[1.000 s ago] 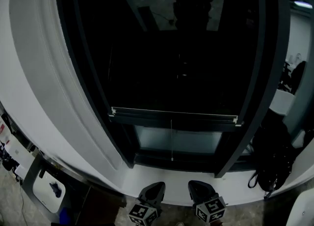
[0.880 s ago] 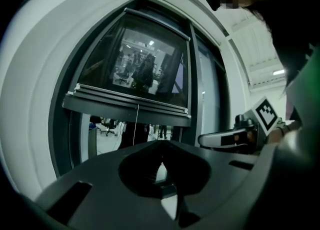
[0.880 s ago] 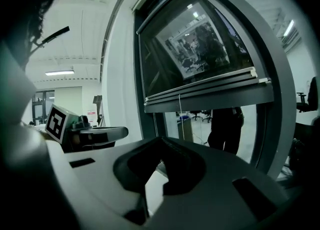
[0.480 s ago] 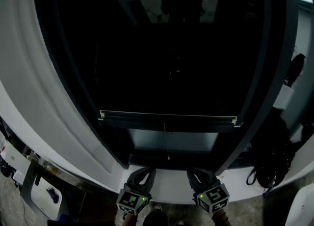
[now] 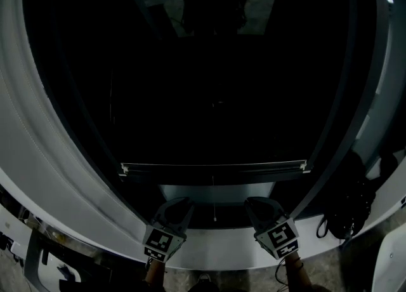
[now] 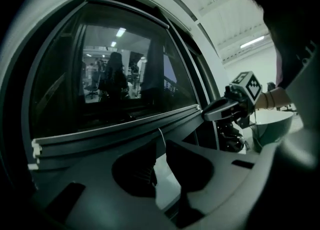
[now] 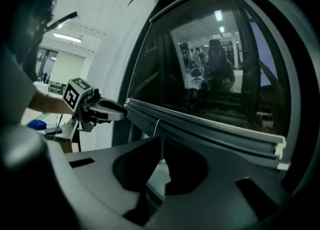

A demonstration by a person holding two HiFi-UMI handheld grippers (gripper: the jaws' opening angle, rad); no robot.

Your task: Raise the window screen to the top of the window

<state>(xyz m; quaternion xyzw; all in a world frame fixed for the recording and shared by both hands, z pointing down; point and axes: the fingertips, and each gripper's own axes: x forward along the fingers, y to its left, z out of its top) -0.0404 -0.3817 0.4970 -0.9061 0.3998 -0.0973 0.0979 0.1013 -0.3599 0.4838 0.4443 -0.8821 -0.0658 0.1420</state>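
Note:
The window screen's bottom bar runs across the dark window low in the head view, with a thin pull cord hanging from its middle. My left gripper and right gripper are just below the bar, either side of the cord, both shut with nothing in them. In the left gripper view the bar passes just beyond my left gripper, and the right gripper shows further along it. In the right gripper view the bar and cord lie ahead of my right gripper, with the left gripper at the left.
A white sill runs under the window. The dark window frame rises on both sides inside a white wall surround. A black bag lies on the sill at the right.
Both grippers have risen from below the sill to just under the screen's bottom bar. The view has tilted up, so the bar sits lower in the frame.

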